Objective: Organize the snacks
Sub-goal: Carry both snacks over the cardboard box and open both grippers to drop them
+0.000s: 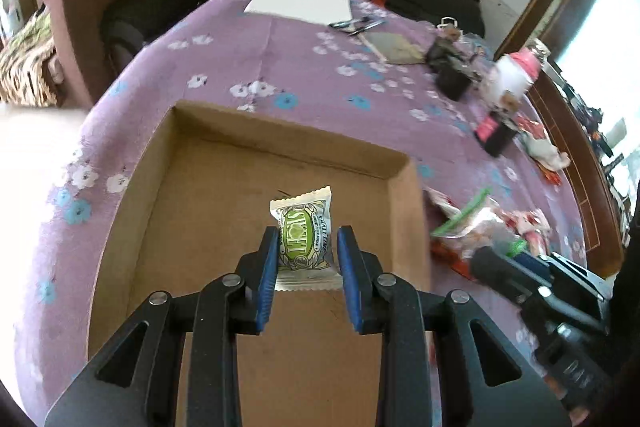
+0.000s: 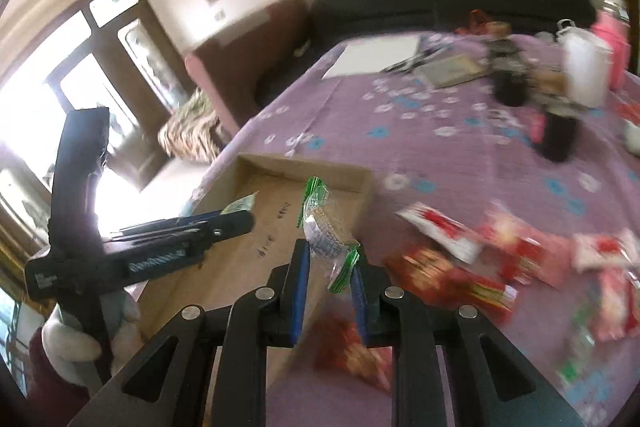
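Left gripper [image 1: 307, 254] pinches green-labelled candy packet [image 1: 303, 239] above cardboard tray [image 1: 394, 169]. Right gripper [image 2: 329, 269] clamps clear green-ended wrapper [image 2: 326, 231] near tray edge. Tray floor apparently bare; red snack packets [image 2: 444, 267], blurred, remain on purple tablecloth [image 1: 224, 67]. Sorting barely begun.

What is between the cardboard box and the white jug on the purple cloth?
Red snack packets beside the cardboard box, then bare flowered cloth up to the white jug, in the right wrist view.

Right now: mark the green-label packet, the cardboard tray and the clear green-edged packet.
green-label packet [image 1: 303, 231]: left wrist view, on its printed green label.
cardboard tray [image 1: 208, 187]: left wrist view, on bare floor near the far wall.
clear green-edged packet [image 2: 325, 227]: right wrist view, on its clear middle.
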Demonstrator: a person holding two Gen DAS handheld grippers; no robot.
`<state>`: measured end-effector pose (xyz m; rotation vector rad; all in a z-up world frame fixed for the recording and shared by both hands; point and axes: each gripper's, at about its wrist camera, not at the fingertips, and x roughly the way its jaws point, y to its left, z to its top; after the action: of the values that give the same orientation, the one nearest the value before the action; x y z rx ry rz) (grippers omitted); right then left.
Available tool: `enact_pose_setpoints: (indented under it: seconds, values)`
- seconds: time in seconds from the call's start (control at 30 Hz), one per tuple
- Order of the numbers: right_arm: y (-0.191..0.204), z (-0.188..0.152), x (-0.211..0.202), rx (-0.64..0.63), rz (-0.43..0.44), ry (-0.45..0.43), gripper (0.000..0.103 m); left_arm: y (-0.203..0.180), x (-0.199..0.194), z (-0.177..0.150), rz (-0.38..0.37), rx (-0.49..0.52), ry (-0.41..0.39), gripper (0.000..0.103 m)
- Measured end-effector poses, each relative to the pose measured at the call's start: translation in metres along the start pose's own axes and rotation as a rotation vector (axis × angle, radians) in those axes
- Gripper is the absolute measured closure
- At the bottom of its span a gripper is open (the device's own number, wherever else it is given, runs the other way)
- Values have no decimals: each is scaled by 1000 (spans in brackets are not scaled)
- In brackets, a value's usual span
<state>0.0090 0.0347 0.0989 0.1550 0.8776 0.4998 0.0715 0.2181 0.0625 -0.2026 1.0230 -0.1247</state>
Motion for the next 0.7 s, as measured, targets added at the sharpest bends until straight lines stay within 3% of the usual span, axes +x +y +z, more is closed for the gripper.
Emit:
enact_pose_setpoints:
  seconds: [0.2,0.33,0.43,0.53,0.7]
  values:
    - [22,18,61,-65,-59,83,83,17,22,15,-4,-57,0,74]
    - [23,21,82,-76,-94,98,80,29,30,17,-17,-106,19,50]
    - [23,19,79,-80,-102,81,77,35,28,16,-12,-121,15,50]
    - [21,21,65,-68,-93,36,69,42,18,11,-17,-159,-5,50]
    - [2,17,26,-24,-76,-9,68,48,-11,-8,-8,-183,-70,48]
